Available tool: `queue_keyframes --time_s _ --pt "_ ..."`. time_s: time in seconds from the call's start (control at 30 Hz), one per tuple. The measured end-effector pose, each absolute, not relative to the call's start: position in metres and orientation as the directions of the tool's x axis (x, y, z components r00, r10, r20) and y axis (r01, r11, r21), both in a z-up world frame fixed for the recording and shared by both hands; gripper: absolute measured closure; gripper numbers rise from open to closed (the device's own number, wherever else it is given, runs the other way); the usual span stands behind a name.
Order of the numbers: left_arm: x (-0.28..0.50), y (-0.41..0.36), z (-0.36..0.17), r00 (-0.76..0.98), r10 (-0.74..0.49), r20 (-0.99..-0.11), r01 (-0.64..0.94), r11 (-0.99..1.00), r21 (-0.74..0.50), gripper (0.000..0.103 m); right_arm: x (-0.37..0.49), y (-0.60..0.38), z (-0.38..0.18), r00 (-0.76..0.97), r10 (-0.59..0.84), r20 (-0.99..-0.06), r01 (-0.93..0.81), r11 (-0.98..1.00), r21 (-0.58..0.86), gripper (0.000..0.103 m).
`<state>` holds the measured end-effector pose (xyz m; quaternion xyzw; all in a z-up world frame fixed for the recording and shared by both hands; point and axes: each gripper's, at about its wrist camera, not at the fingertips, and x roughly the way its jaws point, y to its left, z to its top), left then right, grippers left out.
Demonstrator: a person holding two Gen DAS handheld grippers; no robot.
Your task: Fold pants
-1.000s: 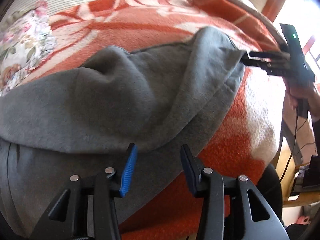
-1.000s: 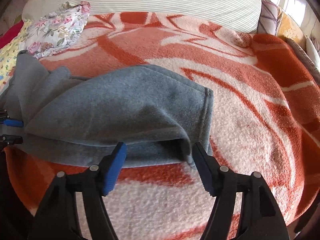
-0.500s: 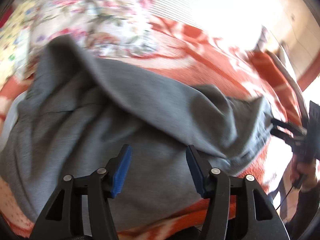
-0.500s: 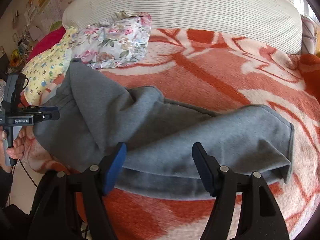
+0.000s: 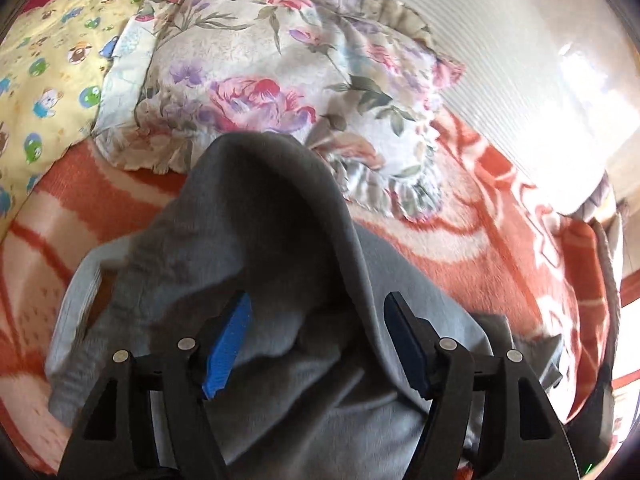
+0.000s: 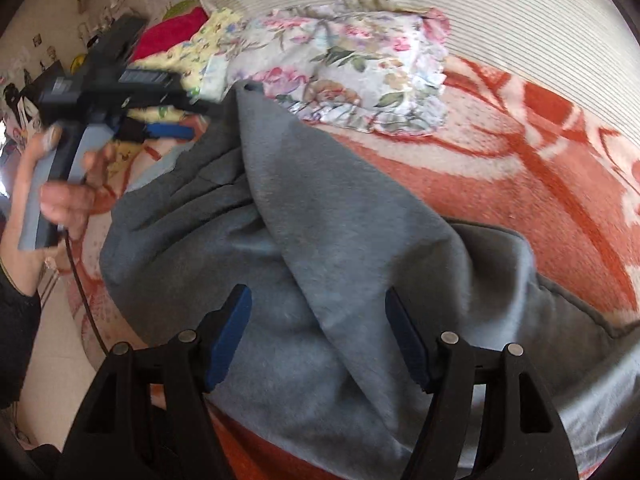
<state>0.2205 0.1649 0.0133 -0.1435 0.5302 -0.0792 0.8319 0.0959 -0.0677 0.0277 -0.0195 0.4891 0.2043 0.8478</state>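
Both grippers' fingers [image 5: 228,340] spread, gray pants [image 6: 340,240] bunched, floral pillow [image 5: 288,80] beside edge.

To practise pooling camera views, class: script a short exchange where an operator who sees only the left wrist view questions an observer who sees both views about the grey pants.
Operator: Is the right gripper gripping the pants?
Observer: No. The right gripper is open above the grey pants.
Operator: Where does my left gripper sit?
Observer: The left gripper is beside the pants' left edge, held by a bare hand.
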Motion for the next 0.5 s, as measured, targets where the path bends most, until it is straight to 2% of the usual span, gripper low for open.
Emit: queue_keyframes --time_s 0.3,0.37,0.4,0.43,0.47,0.5 --pt "0.273 0.159 -0.019 0.359 -0.154 -0.921 -0.100 0.974 -0.202 0.034 0.116 -0.028 -0.006 0.410 0.252 -0.876 -0.423 0.904 0.062 0.033" --pt "0.277 0.163 -0.026 0.354 -0.145 -0.924 -0.122 0.972 -0.199 0.037 0.120 -0.028 -0.012 0.421 0.218 -0.880 -0.414 0.910 0.027 0.033" --pt "0.277 0.164 -0.028 0.356 -0.141 -0.924 -0.127 0.972 -0.197 0.039 0.123 -0.029 -0.015 0.425 0.205 -0.882 -0.406 0.914 0.017 0.037" --pt "0.277 0.165 -0.029 0.360 -0.142 -0.922 -0.127 0.972 -0.200 0.047 0.125 -0.032 -0.017 0.426 0.201 -0.882 -0.397 0.918 0.018 0.046" --pt "0.275 0.166 -0.029 0.362 -0.157 -0.919 -0.119 0.970 -0.213 0.063 0.128 -0.035 -0.019 0.421 0.203 -0.884 -0.384 0.923 0.029 0.068" --pt "0.274 0.167 -0.029 0.364 -0.173 -0.915 -0.111 0.967 -0.228 0.073 0.131 -0.039 -0.020 0.411 0.215 -0.886 -0.370 0.928 0.053 0.079"
